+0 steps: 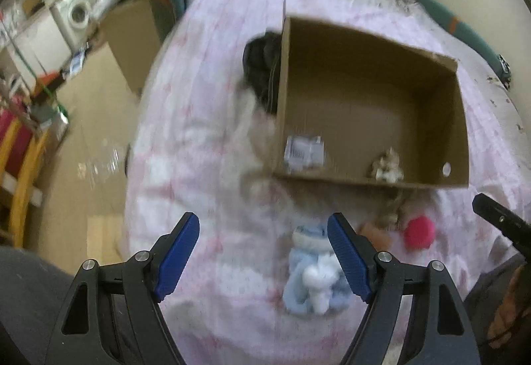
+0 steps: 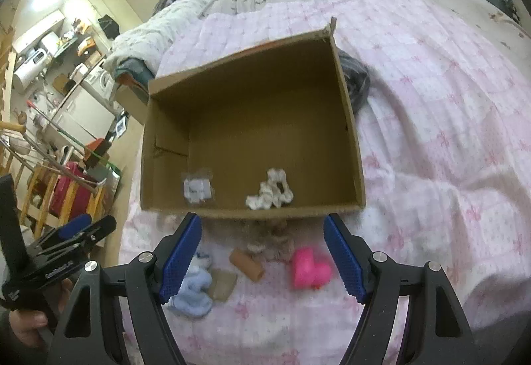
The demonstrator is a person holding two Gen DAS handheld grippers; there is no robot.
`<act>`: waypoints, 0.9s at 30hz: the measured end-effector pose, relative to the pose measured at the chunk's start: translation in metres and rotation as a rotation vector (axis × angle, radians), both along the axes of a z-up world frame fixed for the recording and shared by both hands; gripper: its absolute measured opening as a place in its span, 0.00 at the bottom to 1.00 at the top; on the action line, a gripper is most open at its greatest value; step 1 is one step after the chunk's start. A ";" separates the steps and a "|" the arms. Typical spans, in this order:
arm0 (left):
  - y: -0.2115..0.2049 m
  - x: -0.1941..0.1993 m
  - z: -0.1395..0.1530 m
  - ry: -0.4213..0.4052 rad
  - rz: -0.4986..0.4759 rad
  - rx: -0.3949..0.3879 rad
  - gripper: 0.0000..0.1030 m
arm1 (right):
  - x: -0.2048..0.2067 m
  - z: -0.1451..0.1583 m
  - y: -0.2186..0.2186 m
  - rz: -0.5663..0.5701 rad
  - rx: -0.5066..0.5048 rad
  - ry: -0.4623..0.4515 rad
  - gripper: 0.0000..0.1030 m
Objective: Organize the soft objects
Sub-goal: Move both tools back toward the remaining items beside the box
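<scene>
An open cardboard box (image 2: 252, 212) lies on a pink quilt (image 2: 431, 132). It holds a white scrunchie (image 2: 270, 190) and a small clear packet (image 2: 198, 189). In front of it lie a pink heart plush (image 2: 310, 272), a tan roll (image 2: 247, 265), a beige piece (image 2: 222, 283) and a light-blue plush toy (image 2: 195, 288). My right gripper (image 2: 263, 222) hangs open above these, with nothing between its fingers. My left gripper (image 1: 263, 219) is open too, over the quilt just left of the blue plush toy (image 1: 312, 275). The pink heart (image 1: 418, 232) lies to its right.
A dark bundle (image 1: 262, 66) lies against the box's outer side. A brown fluffy item (image 2: 278, 242) sits at the box's front wall. White bedding (image 2: 159, 23) is heaped at the bed's far end. The floor (image 1: 99, 132) and cluttered shelves (image 2: 49, 182) are to the left.
</scene>
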State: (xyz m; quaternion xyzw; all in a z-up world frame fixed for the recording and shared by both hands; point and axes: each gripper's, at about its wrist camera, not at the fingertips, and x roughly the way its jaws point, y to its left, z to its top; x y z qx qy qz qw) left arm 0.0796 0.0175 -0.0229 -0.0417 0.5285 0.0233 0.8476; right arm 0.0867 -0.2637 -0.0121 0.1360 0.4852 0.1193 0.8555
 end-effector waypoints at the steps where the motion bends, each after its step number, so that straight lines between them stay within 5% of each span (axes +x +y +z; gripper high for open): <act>1: 0.001 -0.002 -0.006 0.026 0.004 -0.012 0.75 | -0.003 -0.003 0.001 -0.004 -0.017 0.014 0.78; 11: -0.026 -0.010 -0.039 0.151 -0.127 -0.135 0.73 | -0.011 -0.031 -0.009 -0.052 -0.100 0.117 0.78; 17: -0.048 -0.006 -0.060 0.221 -0.192 -0.072 0.23 | -0.006 -0.037 -0.010 -0.065 -0.103 0.147 0.78; 18: -0.048 -0.006 -0.060 0.223 -0.188 -0.064 0.23 | -0.005 -0.037 -0.009 -0.064 -0.102 0.151 0.78; 22: -0.042 -0.008 -0.042 0.169 -0.194 -0.128 0.22 | -0.003 -0.039 -0.009 -0.061 -0.103 0.155 0.78; 27: -0.030 -0.011 -0.018 0.075 -0.158 -0.113 0.22 | -0.003 -0.040 -0.015 -0.078 -0.068 0.166 0.78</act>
